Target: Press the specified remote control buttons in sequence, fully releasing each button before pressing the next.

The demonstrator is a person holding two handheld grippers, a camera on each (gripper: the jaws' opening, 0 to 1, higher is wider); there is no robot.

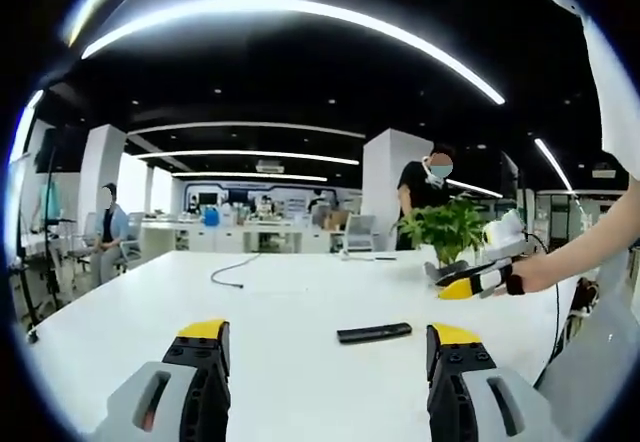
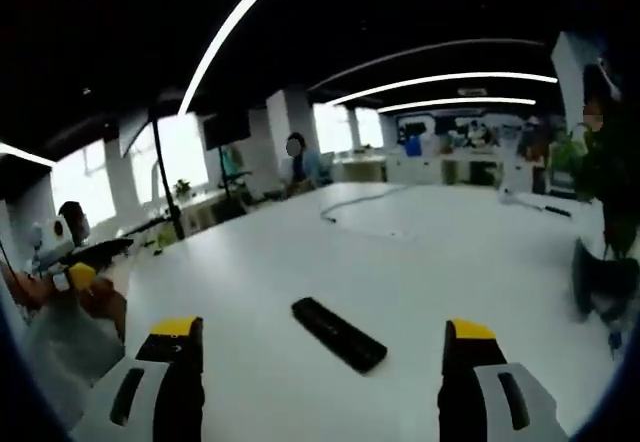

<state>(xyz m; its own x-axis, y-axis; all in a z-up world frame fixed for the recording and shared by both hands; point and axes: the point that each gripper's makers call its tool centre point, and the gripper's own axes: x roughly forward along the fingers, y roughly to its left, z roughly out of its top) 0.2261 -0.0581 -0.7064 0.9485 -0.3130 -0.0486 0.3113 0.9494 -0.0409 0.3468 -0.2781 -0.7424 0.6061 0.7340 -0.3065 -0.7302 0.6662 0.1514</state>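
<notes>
The remote [image 2: 338, 334] lies slantwise on the desk [image 2: 420, 262] just ahead of my right claw [image 2: 325, 382], jaws wide, empty.

Remote control [image 2: 338, 334]: black plastic, matt. Table [image 1: 280, 292]: white, smooth, faint sheen. Left gripper [image 1: 330, 372] and right gripper [image 2: 325, 372]: grey plastic bodies, black jaws, yellow tips.

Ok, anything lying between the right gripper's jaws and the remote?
Nothing: in the right gripper view, only bare white table separates the right gripper from the black remote. Its jaws stand wide apart, with the remote just ahead between them.
</notes>
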